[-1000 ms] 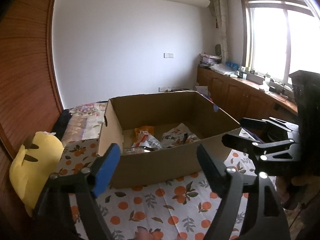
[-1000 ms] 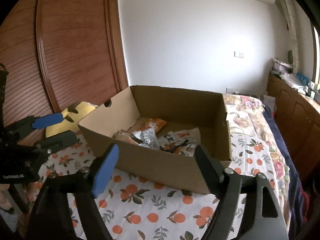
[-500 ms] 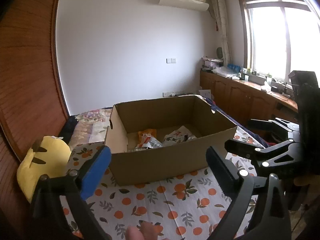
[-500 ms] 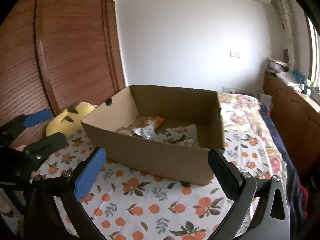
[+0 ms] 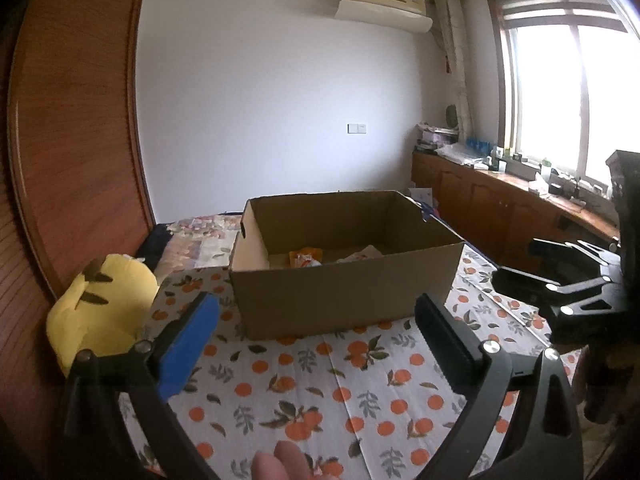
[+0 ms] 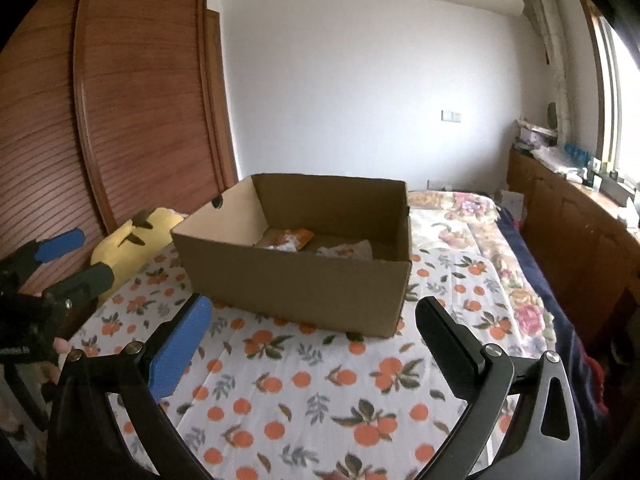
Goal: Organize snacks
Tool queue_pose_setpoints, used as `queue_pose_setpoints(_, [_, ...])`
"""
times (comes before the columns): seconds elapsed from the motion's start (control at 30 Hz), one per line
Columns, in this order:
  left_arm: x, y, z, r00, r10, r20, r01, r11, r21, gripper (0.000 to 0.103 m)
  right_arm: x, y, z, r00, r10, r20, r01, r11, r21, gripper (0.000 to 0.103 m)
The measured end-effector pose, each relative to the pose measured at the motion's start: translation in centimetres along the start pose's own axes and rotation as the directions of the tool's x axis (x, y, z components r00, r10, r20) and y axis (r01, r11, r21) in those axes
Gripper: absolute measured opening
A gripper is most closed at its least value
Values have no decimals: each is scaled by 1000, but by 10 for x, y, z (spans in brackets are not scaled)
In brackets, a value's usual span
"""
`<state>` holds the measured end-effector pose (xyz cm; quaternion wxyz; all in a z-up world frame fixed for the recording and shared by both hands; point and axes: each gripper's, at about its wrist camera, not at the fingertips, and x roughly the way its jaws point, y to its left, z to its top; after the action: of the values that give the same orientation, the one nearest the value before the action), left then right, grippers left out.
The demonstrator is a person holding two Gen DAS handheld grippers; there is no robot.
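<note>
My left gripper (image 5: 316, 320) fills the bottom of the left wrist view, its blue-padded finger and black finger spread wide with nothing between them; its jaws have just been opening. In the middle of the frame sits the open brown cardboard box (image 5: 344, 300) on the white bedsheet printed with oranges (image 5: 320, 384). Inside the box, low against the near wall, I see orange and white crinkled snack packets (image 5: 306, 258). A yellow plush toy (image 5: 104, 312) lies at the left of the frame, just beside the box's corner.

My right gripper (image 6: 314, 320) stands equally wide and empty at the bottom of the right wrist view. The box (image 6: 304, 284) sits centre frame, the snack packets (image 6: 290, 240) on its floor. The left gripper (image 6: 76, 256) shows at the left edge.
</note>
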<state>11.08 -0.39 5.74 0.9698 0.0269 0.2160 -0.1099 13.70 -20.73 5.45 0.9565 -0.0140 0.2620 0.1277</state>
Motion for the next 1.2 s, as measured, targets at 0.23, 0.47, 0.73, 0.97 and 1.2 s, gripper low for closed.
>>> queue_pose_setpoints(0.23, [-25, -7, -11, 999, 30, 20, -31, 999, 11, 103, -34, 2, -16, 1000, 17, 10, -17, 1000, 21, 103])
queue_pose_setpoints(0.47, [-47, -12, -11, 998, 42, 37, -43, 999, 13, 103, -61, 9, -19, 999, 12, 34, -12, 1000, 1, 103])
queue_pose_setpoints(0.73, [-81, -21, -15, 997, 68, 41, -69, 997, 37, 103, -86, 17, -24, 999, 14, 51, -14, 1000, 2, 103])
queue_pose_setpoints(0.97, [-97, -26, -26, 987, 151, 54, -155, 986, 61, 103, -98, 22, -32, 998, -1, 60, 1, 1000, 1, 103])
queue_pose_setpoints(1.2, [-101, -25, -41, 986, 151, 70, -151, 988, -1, 103, -108, 26, -46, 996, -35, 78, 34, 999, 17, 103])
